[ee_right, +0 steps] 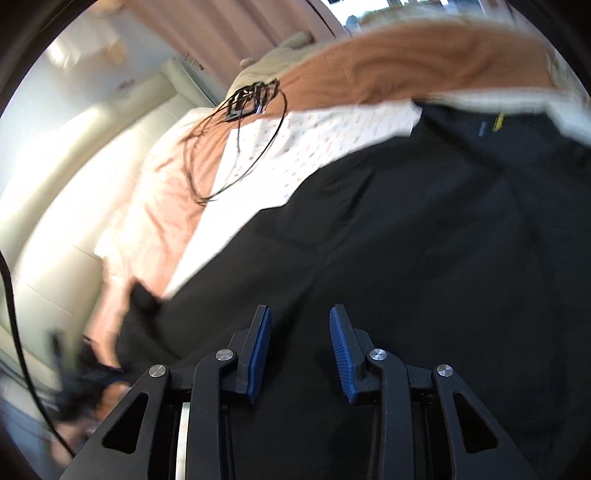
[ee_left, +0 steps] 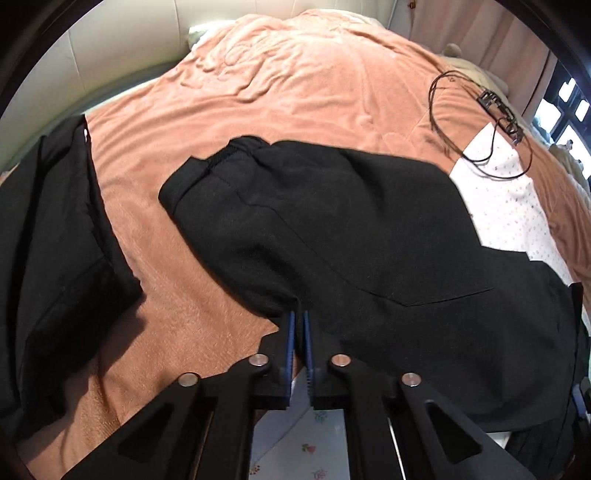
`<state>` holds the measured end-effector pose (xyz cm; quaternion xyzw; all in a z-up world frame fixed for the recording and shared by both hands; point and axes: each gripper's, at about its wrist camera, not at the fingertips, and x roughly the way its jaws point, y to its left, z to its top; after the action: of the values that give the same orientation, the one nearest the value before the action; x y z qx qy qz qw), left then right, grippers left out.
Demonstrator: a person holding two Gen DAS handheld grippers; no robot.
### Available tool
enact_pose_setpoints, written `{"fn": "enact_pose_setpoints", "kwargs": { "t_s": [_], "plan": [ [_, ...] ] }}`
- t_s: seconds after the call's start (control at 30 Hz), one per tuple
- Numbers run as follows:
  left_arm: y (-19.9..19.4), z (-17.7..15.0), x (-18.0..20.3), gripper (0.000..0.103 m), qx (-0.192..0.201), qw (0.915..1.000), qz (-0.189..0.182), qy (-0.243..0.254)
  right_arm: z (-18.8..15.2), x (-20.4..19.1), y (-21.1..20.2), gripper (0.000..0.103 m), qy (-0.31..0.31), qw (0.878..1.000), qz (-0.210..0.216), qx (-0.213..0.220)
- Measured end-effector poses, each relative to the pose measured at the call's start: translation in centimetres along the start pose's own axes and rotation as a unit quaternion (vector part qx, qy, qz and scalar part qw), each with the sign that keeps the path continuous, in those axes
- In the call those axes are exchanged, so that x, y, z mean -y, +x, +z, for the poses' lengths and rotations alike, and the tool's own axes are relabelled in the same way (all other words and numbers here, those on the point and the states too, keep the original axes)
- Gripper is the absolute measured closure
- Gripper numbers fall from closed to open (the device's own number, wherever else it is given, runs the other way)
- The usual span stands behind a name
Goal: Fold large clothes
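Left gripper [ee_left: 298, 316]: blue pads pressed together on the near edge of the black garment [ee_left: 369, 236], a thin pinch of cloth between them. Right gripper [ee_right: 300, 314]: jaws partly apart over the same black cloth [ee_right: 406, 295]; nothing visibly clamped, the view blurred.

Black garment: spread across the near half of the bed, a ribbed band at its far left corner, one side lying over the patterned white sheet [ee_left: 513, 206].

Risks, as judgement:
- Left pinch is shallow — a quick lift may pull the edge free.
- Right pads may close on one layer only, or on the sheet below, so the fold goes up skewed.
- Lifting with one side ungripped would drag and bunch the cloth.

Surroundings:
- Salmon blanket [ee_left: 295, 92] covers the bed, wrinkled toward the headboard.
- Second dark garment [ee_left: 55, 258] lies at the left, apart from the first — no obstruction.
- Black cable loop [ee_left: 480, 147] with a small frame-like device rests on blanket and sheet, near the garment's far right side; a fold carried that way could snag it.
- Curtains [ee_right: 240, 29] and a window beyond.
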<state>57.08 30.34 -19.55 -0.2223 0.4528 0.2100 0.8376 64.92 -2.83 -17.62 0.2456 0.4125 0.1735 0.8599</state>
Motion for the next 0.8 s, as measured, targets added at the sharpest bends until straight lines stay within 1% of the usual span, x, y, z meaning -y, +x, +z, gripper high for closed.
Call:
{"fn": "enact_pose_setpoints", "kwargs": {
  "t_s": [0.1, 0.23, 0.27, 0.33, 0.37, 0.4, 0.43, 0.53, 0.57, 0.6, 0.63, 0.67, 0.8],
  "plan": [
    [-2.3, 0.6, 0.9, 0.102, 0.035, 0.9990, -0.007, 0.028, 0.2, 0.0, 0.5, 0.074, 0.016, 0.999, 0.035, 0.003],
    [-6.6, 2.0, 1.9, 0.103, 0.077, 0.9956, -0.038, 0.040, -0.6, 0.5, 2.8, 0.075, 0.067, 0.994, 0.083, -0.027],
    [-7.9, 2.4, 2.3, 0.103, 0.087, 0.9941, -0.050, 0.041, -0.9, 0.5, 3.4, 0.075, 0.071, 0.994, 0.079, -0.034],
    [-10.2, 2.9, 3.3, 0.103, 0.104, 0.9911, -0.066, 0.050, -1.6, 0.7, 5.0, 0.073, 0.074, 0.995, 0.044, -0.058],
    [-11.5, 3.1, 4.1, 0.103, 0.115, 0.9890, -0.075, 0.057, -2.0, 0.9, 5.7, 0.073, 0.079, 0.994, 0.038, -0.071],
    [-12.6, 3.2, 4.8, 0.103, 0.124, 0.9869, -0.082, 0.063, -2.3, 1.2, 5.9, 0.073, 0.085, 0.993, 0.043, -0.073],
    [-13.6, 3.4, 5.5, 0.103, 0.131, 0.9850, -0.089, 0.068, -2.4, 1.2, 5.6, 0.071, 0.093, 0.992, 0.051, -0.071],
    [-16.9, 3.6, 8.1, 0.103, 0.155, 0.9778, -0.114, 0.083, -2.1, 0.7, 4.2, 0.059, 0.094, 0.991, 0.058, -0.073],
    [-17.9, 3.6, 9.1, 0.103, 0.163, 0.9749, -0.122, 0.089, -2.0, 0.5, 3.3, 0.055, 0.088, 0.992, 0.055, -0.065],
    [-19.0, 3.5, 10.1, 0.103, 0.170, 0.9721, -0.130, 0.096, -1.8, 0.3, 2.3, 0.053, 0.081, 0.994, 0.046, -0.059],
    [-20.2, 3.4, 11.2, 0.103, 0.179, 0.9684, -0.139, 0.105, -1.6, 0.1, 1.3, 0.051, 0.077, 0.995, 0.038, -0.054],
    [-21.1, 3.2, 12.0, 0.103, 0.184, 0.9658, -0.145, 0.111, -1.4, 0.2, 0.6, 0.051, 0.076, 0.995, 0.035, -0.050],
    [-24.4, 2.3, 16.0, 0.103, 0.197, 0.9545, -0.176, 0.138, -1.3, 0.7, -4.3, 0.051, 0.084, 0.996, 0.028, -0.015]
  ]
}}
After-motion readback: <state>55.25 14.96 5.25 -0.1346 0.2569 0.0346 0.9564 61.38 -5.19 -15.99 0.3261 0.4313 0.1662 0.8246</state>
